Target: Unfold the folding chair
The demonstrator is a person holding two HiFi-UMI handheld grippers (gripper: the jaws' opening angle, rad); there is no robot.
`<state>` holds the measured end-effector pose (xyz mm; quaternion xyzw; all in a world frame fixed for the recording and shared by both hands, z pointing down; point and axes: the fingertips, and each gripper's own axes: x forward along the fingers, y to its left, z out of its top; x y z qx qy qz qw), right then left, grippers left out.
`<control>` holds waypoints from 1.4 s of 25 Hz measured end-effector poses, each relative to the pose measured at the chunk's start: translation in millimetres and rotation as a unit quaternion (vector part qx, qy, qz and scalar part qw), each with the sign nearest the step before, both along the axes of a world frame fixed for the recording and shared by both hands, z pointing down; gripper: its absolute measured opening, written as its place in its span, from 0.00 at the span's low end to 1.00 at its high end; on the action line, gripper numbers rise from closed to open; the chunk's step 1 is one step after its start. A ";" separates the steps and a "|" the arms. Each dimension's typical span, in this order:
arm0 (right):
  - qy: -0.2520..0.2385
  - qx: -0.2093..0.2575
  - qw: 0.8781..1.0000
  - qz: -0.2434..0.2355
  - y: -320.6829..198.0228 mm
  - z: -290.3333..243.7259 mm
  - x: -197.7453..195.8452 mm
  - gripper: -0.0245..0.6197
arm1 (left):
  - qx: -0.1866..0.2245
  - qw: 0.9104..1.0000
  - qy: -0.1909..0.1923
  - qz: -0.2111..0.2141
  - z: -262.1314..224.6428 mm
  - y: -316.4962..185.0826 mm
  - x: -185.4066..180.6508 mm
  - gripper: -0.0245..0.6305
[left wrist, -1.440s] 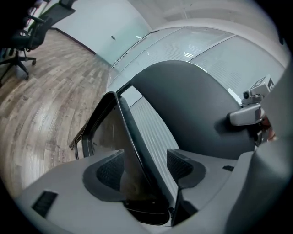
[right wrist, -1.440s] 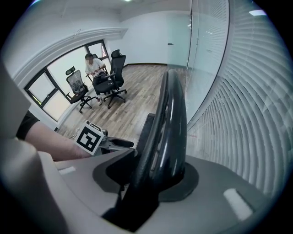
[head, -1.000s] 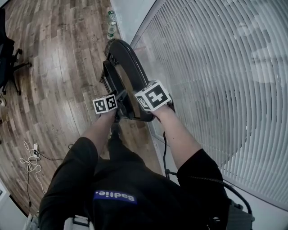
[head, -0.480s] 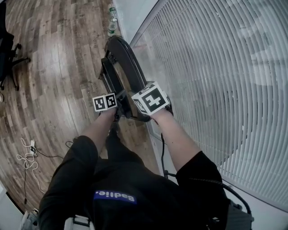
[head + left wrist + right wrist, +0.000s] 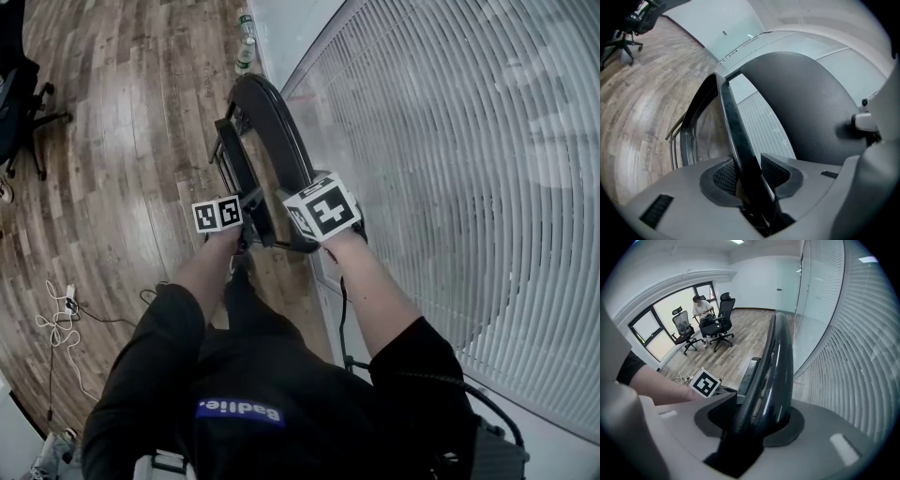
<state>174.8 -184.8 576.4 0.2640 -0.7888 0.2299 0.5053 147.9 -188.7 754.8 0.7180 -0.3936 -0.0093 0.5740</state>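
The black folding chair [image 5: 267,122] stands folded on edge beside the glass wall, its round back [image 5: 806,108] toward the blinds and its thin seat rim [image 5: 731,117] on the floor side. My left gripper [image 5: 242,208] is at the near end of the seat rim. Its jaws are closing, and the rim runs between the ribbed pads [image 5: 723,177], which touch it on both sides. My right gripper [image 5: 305,242] points steeply down and is shut on the back's thick curved rim [image 5: 780,362], which fills its jaws [image 5: 759,416].
A glass wall with white blinds [image 5: 450,187] runs close along the chair's right. Two water bottles [image 5: 246,42] stand on the floor beyond the chair. A black office chair [image 5: 19,103] is at the far left, with white cables [image 5: 61,319] on the wood floor. A person sits among office chairs [image 5: 719,319] by the windows.
Both grippers have stayed at the chair's near end. The chair and hands have drifted slightly right in the head view.
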 end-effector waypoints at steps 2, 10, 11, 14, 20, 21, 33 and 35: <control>-0.003 0.000 1.000 0.002 -0.8 0.3 0.6 0.25 | 0.002 1.000 0.003 -0.001 0.0 2.3 -5.0 0.25; -0.007 0.000 1.000 -0.002 10.4 11.0 -5.9 0.25 | -0.003 1.000 0.009 -0.004 11.2 18.9 -24.1 0.25; -0.008 0.000 1.000 -0.001 9.9 11.8 -5.8 0.25 | -0.003 1.000 0.010 -0.005 12.0 20.2 -27.1 0.25; -0.011 -0.001 1.000 0.008 3.4 15.3 -1.8 0.24 | -0.005 1.000 0.017 -0.011 15.7 23.0 -38.9 0.25; -0.025 -0.007 0.999 0.028 -8.2 26.3 12.3 0.24 | -0.014 0.999 0.036 -0.028 29.5 36.2 -66.3 0.25; -0.026 -0.007 0.999 0.029 -7.6 26.2 11.8 0.24 | -0.015 0.999 0.038 -0.030 30.3 40.1 -72.8 0.26; -0.040 -0.017 0.998 0.036 1.1 43.4 10.3 0.23 | -0.041 0.996 0.043 -0.065 63.9 77.5 -131.1 0.26; -0.043 -0.019 0.998 0.036 -0.1 45.2 7.2 0.23 | -0.048 0.996 0.041 -0.070 69.6 80.9 -142.0 0.27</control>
